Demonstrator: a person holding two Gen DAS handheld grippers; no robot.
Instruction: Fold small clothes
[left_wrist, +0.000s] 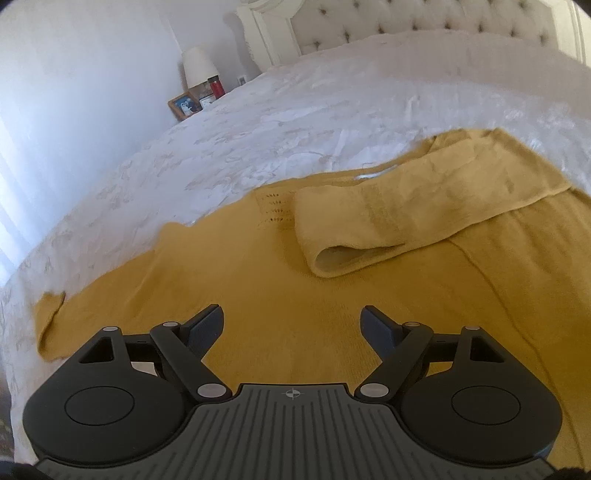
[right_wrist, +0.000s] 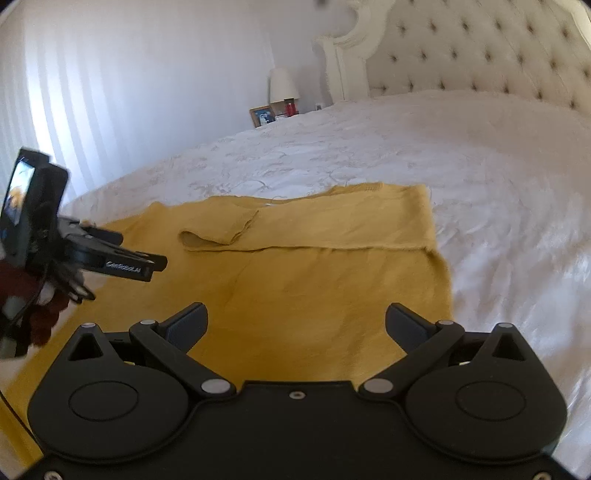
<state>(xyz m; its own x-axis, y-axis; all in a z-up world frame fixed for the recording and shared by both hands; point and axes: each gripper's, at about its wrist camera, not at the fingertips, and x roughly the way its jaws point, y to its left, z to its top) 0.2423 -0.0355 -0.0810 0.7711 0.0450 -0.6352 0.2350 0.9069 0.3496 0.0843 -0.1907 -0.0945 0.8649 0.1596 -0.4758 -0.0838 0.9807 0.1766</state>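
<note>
A mustard-yellow sweater (left_wrist: 258, 288) (right_wrist: 295, 288) lies flat on the white bedspread (left_wrist: 277, 140). One sleeve (left_wrist: 406, 214) (right_wrist: 295, 229) is folded across its chest. The other sleeve (left_wrist: 51, 317) stretches out to the left along the bed's edge. My left gripper (left_wrist: 291, 314) hovers open over the sweater's body with nothing between its fingers. From the right wrist it appears side-on at the far left as the left gripper (right_wrist: 155, 266), held by a hand in a dark red sleeve (right_wrist: 40, 314). My right gripper (right_wrist: 295, 310) stands wide open and empty above the sweater's lower right part.
A tufted cream headboard (right_wrist: 480, 55) closes the far end of the bed. Beside it a nightstand carries a white lamp (left_wrist: 197, 66), a framed photo (left_wrist: 184, 105) and a red cup (left_wrist: 217, 86). Pale curtains (right_wrist: 74, 92) hang at the left. Bare bedspread (right_wrist: 498, 192) spreads to the right.
</note>
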